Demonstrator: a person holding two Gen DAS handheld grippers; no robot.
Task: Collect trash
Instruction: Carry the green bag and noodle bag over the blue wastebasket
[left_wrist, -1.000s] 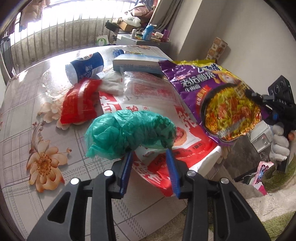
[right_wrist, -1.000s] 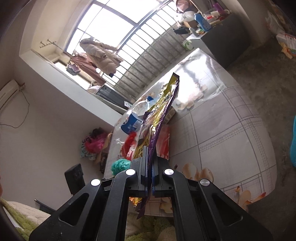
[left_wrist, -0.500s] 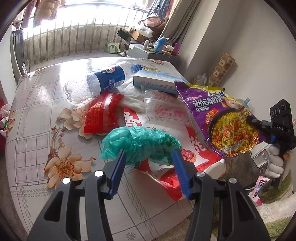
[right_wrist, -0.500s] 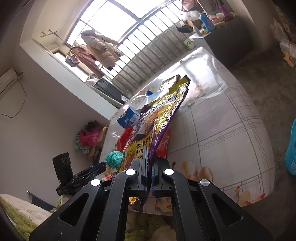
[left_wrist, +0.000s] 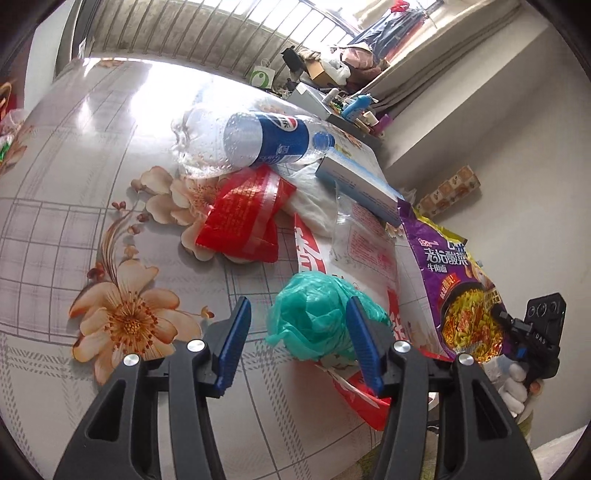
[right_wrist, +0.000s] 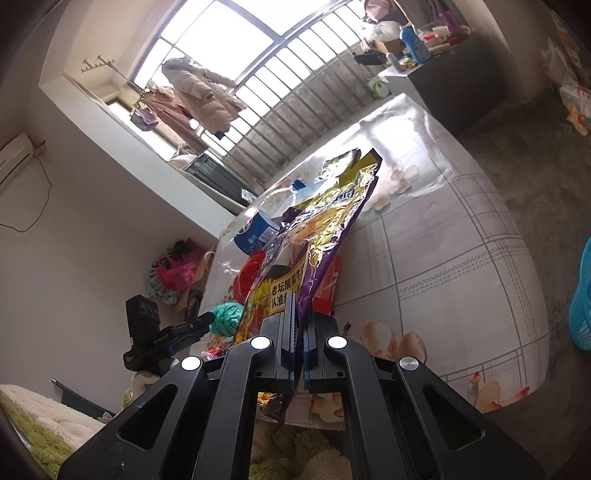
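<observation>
We have two tools at work over the desk (left_wrist: 74, 206). Our right tool (right_wrist: 298, 354) is clamped tight on the lower edge of the purple noodle bag (right_wrist: 317, 236); the bag rises from the jaws and leans over the heap, its long axis running away from us toward the window. It looks empty, light and crinkly, a slick foil that would slide out of a loose pinch, so a grip on the flat seam seems wise.

Our left tool (left_wrist: 299, 343) stands about half open and holds nothing. The crumpled green plastic bag (left_wrist: 317, 317) lies between its blue pads (left_wrist: 232, 343), nearer the right one; whether that pad touches it we cannot tell. The wad sits at the near edge of the desk on a red-and-white wrapper (left_wrist: 314, 258). We judge it soft, nearly weightless and springy, roughly round with no clear long axis, so we should take it across its thick middle and squeeze well in.
</observation>
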